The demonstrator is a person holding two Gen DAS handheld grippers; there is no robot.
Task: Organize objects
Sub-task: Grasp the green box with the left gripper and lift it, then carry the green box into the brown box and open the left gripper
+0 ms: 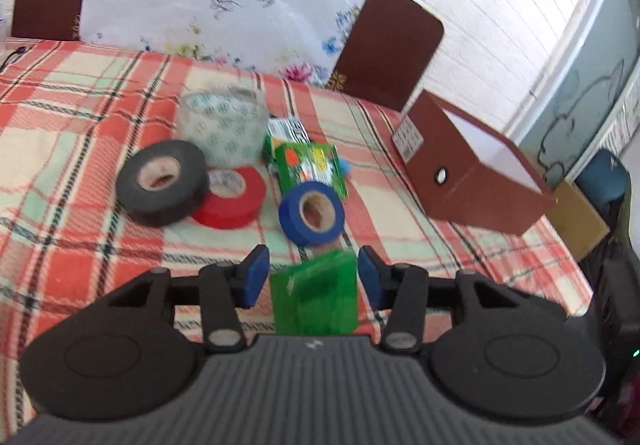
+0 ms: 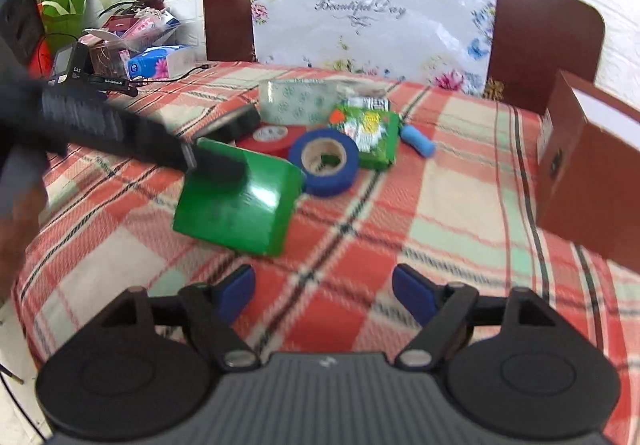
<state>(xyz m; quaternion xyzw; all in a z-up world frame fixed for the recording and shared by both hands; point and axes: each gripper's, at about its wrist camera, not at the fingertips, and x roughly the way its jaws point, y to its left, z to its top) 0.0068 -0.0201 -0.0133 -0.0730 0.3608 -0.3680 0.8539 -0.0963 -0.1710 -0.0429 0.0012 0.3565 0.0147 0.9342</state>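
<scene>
A green box [image 1: 314,293] sits between the blue pads of my left gripper [image 1: 312,275], which looks shut on it. In the right wrist view the same green box [image 2: 236,201] is tilted over the plaid cloth, with the left gripper's finger [image 2: 216,165] across its top. Beyond it lie a blue tape roll [image 1: 312,213], a red roll [image 1: 232,197], a black roll [image 1: 162,181], a clear printed roll [image 1: 222,129] and a green packet [image 1: 308,165]. My right gripper [image 2: 324,293] hangs open over bare cloth, with nothing between its fingers.
An open brown box [image 1: 476,173] stands at the table's right edge [image 2: 588,173]. A small blue cylinder [image 2: 418,139] lies by the packet. A chair back with a floral cover [image 2: 372,17] rises behind the table. Boxes, bags and cables [image 2: 120,45] crowd the far left.
</scene>
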